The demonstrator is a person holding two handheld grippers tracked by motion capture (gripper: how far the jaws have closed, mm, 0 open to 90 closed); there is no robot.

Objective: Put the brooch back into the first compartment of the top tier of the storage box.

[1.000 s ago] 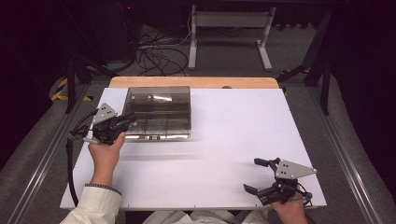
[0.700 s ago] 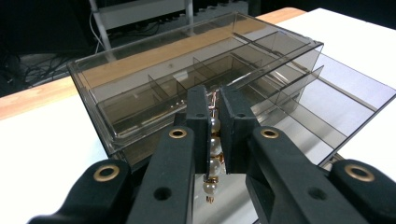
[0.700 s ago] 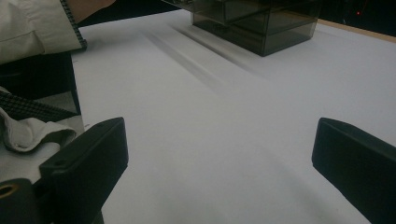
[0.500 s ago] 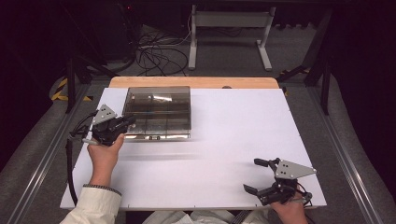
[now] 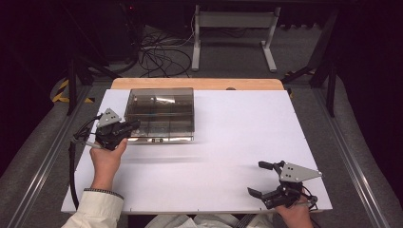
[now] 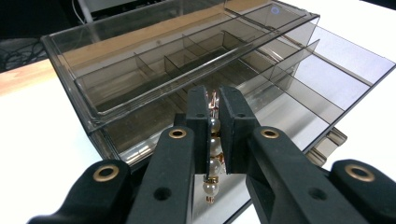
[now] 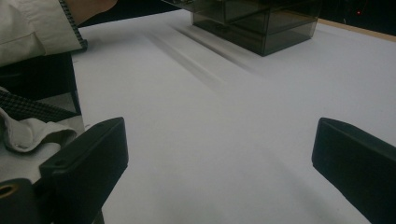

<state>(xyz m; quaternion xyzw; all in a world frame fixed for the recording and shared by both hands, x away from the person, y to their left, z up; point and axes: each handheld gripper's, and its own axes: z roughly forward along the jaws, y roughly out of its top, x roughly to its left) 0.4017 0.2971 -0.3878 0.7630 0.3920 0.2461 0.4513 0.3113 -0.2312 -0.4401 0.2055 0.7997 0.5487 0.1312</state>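
Pearl strand (image 6: pixel 214 154), seemingly, between left tongs (image 6: pixel 215 116).

From above I see my left tool (image 5: pixel 134 125) at the front-left corner of the smoky clear organizer box (image 5: pixel 160 113), its tips closed against the box's near edge. The box sits toward the bench's (image 5: pixel 237 142) far-left corner. My right tool (image 5: pixel 259 178) rests at the front-right corner, jaws wide apart, with bare white surface between them.
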